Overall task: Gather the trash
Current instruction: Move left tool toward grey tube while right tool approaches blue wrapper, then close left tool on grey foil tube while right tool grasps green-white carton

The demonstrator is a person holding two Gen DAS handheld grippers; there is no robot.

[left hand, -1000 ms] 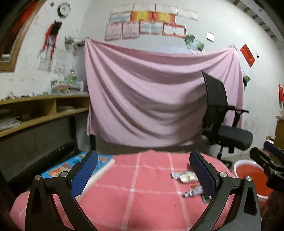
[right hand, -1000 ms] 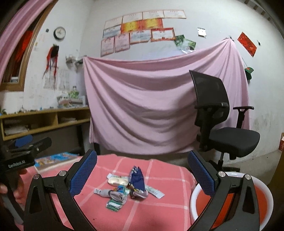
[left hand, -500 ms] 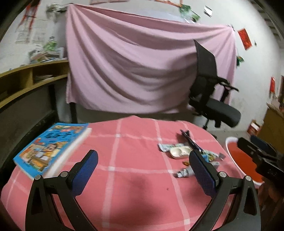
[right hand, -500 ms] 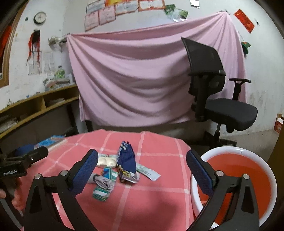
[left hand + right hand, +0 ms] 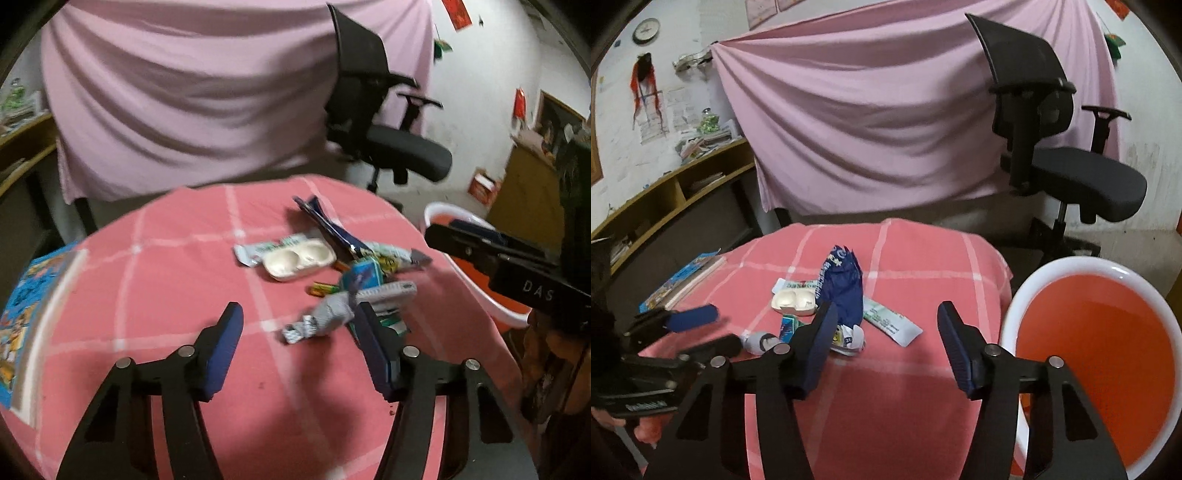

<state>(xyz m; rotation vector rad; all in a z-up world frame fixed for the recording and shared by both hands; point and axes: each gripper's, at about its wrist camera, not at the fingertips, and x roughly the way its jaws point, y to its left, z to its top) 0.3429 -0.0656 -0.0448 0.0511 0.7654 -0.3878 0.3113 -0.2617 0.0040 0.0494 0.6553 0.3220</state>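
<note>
Now trash pile [image 5: 343, 273] just beyond open left tool [image 5: 299, 325].

Lived-in home room: office chair [image 5: 1056, 122], cluttered shelf [image 5: 676, 184], draped sheet [image 5: 871, 122]

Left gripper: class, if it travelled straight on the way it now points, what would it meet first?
Probably the crumpled grey wrapper, lying just ahead of the open left gripper on the pink cloth; depth is uncertain, so it may pass just left of it.

Wrappers [image 5: 842, 295] beside orange basin [image 5: 1086, 354]
</note>
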